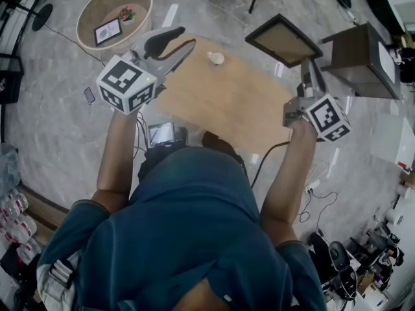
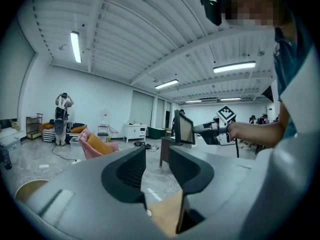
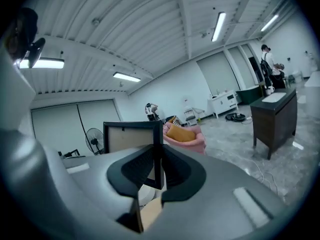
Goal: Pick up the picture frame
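1. Right gripper [image 3: 158,168]: jaws closed on one edge of the picture frame [image 1: 283,39], with the dark moulding pinched between them and the backing board facing this gripper's camera
2. Picture frame: held in the air at the far right, beyond the far right corner of the wooden table [image 1: 227,102]; it touches neither the table nor the dark cabinet [image 1: 363,57] to its right
3. Left gripper [image 1: 176,43]: raised over the far left part of the table, jaws a narrow way apart with nothing between them
4. Small white object [image 1: 216,58]: possibly a cup, though too small to tell; it sits near the table's far edge, well apart from the frame
5. Step in hand: the lift itself appears done, and the frame hangs from a single edge grip
6. Next move, as a judgement: it calls for a firm pinch and a steady hand, since a grip at one edge lets the frame swing; the left gripper is free to support the opposite edge
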`<state>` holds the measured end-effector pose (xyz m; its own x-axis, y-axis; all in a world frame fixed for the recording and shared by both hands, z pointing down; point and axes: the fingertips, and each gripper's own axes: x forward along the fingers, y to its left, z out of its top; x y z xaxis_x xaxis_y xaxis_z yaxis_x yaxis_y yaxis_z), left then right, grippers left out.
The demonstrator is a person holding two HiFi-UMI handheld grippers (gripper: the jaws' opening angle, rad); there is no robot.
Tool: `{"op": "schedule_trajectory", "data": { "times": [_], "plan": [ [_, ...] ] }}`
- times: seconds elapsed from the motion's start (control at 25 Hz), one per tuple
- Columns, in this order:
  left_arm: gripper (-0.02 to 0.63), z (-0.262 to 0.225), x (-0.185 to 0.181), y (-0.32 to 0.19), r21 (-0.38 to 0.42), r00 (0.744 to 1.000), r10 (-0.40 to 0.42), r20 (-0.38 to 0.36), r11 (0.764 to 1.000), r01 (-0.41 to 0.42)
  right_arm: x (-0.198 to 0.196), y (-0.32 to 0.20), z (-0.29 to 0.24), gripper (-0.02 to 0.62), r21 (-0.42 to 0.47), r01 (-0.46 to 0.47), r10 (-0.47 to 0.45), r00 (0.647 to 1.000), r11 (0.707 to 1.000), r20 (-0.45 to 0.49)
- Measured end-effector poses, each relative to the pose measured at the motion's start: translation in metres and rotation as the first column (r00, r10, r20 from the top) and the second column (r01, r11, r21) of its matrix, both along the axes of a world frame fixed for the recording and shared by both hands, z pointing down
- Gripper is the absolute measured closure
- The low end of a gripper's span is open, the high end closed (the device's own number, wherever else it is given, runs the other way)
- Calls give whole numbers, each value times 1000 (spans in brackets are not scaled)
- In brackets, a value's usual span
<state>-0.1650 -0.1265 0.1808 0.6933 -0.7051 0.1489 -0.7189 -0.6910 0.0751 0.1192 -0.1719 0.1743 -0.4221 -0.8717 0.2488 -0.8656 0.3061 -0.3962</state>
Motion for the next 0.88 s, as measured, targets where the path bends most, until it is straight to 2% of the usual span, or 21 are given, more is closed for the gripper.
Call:
{"op": "schedule_trajectory", "data": {
  "times": [0.24,0.48,0.6,0.88],
  "plan": [
    [466,-17,-2,10,34,1000,8,-13,999,-7,-26,26,-75,537,150,52,-37,994,987,-98],
    [466,-22,-8,22,45,1000,14,-18,999,-13,-38,54,-126,538,268,58,-5,981,962,-195],
    [466,-25,-6,24,51,1000,22,-21,998,-21,-38,65,-138,538,297,57,15,972,953,-234],
    [466,-26,7,29,53,999,44,-24,998,-43,-28,77,-142,538,311,38,39,971,950,-236]
  ]
}}
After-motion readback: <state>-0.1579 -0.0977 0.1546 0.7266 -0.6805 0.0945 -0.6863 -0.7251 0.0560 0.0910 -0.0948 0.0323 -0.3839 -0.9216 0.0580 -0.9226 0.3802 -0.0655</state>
